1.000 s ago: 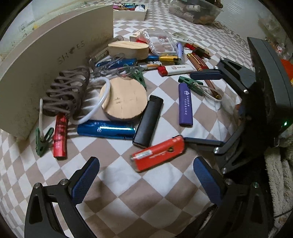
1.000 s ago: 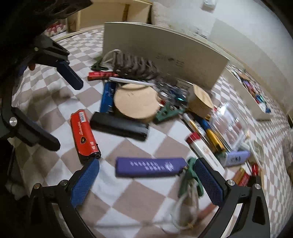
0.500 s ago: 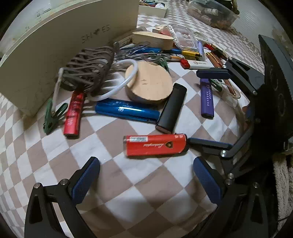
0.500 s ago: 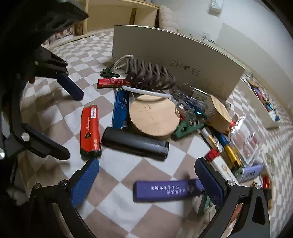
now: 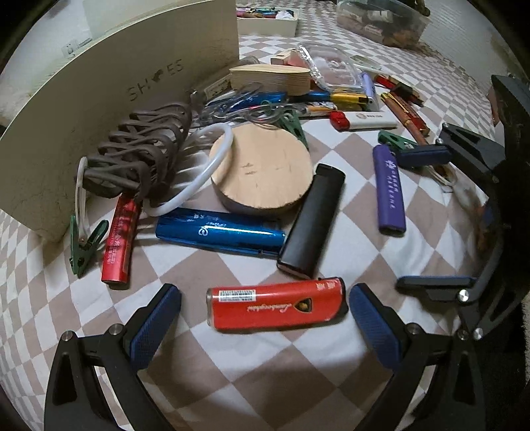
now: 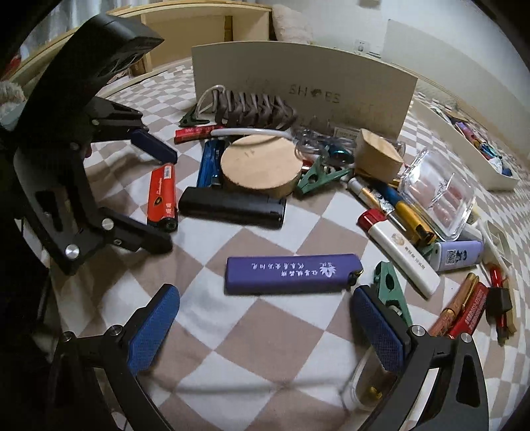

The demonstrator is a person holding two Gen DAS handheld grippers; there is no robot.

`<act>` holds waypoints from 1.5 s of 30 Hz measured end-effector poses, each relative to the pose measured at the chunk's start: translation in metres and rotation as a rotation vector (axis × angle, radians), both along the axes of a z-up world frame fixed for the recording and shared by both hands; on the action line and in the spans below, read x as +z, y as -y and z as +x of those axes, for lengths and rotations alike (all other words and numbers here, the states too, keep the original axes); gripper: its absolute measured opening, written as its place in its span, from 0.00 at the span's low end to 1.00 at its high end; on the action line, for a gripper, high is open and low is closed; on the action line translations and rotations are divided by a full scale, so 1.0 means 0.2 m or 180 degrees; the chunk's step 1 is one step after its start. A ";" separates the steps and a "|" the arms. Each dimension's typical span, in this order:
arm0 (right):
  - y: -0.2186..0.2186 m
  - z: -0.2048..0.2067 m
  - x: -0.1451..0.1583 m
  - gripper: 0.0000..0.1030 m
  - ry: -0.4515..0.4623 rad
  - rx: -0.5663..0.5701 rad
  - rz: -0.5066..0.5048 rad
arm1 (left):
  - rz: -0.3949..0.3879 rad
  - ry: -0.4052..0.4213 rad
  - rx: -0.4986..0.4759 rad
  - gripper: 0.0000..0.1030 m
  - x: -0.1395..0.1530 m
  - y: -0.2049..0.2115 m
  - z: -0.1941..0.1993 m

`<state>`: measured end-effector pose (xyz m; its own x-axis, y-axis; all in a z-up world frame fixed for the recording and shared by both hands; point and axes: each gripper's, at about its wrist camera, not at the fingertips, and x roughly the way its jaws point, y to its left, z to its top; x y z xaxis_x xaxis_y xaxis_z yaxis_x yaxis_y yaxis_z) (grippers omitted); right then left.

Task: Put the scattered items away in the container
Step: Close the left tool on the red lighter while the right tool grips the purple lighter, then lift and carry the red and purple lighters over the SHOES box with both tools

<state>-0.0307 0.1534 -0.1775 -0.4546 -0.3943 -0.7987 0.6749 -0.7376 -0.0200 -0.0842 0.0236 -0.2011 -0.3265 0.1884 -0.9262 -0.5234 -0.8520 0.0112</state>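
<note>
A red lighter (image 5: 275, 308) lies crosswise on the checked cloth, between the fingertips of my open left gripper (image 5: 265, 296). A purple lighter (image 6: 291, 273) lies just ahead of my open right gripper (image 6: 265, 298), roughly between its blue pads. The right gripper (image 5: 427, 218) shows at the right of the left wrist view, straddling the purple lighter (image 5: 387, 189). The left gripper (image 6: 159, 195) stands around the red lighter (image 6: 162, 195). A cream shoe box (image 5: 99, 109) marked SHOES stands behind the pile.
A black lighter (image 5: 311, 218), a blue lighter (image 5: 218, 230), a round wooden disc (image 5: 261, 172), a brown coiled clip (image 5: 139, 159), green pegs, pens and a clear plastic case (image 6: 437, 195) crowd the middle. A white tray (image 5: 268, 23) and a clear tub (image 5: 381, 16) sit at the back.
My left gripper has come down and forward, so the red lighter now lies between its fingertips. The right gripper has shifted about the purple lighter. Both stay open.
</note>
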 end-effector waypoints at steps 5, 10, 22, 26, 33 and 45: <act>0.01 -0.03 -0.02 1.00 0.0150 0.0030 0.0050 | 0.0020 0.0016 0.0002 1.00 -0.01 0.01 0.00; 0.01 -0.06 -0.02 1.00 0.0172 0.0045 -0.0065 | 0.0057 0.0046 0.0009 1.00 0.00 0.02 0.00; 0.03 -0.17 -0.01 1.00 0.0248 0.0133 -0.0032 | 0.0096 0.0088 0.0033 0.88 0.03 0.04 -0.01; 0.07 -0.20 0.00 1.00 0.0275 0.0283 0.0091 | 0.0068 0.0083 -0.0031 0.88 0.03 0.04 -0.01; 0.10 -0.26 -0.02 1.00 0.0434 0.0512 0.0158 | 0.0013 0.0066 -0.0120 0.85 0.03 0.04 0.00; 0.11 -0.24 0.00 0.80 0.0519 0.0369 0.0307 | -0.0003 0.0038 -0.0115 0.74 0.05 0.04 0.00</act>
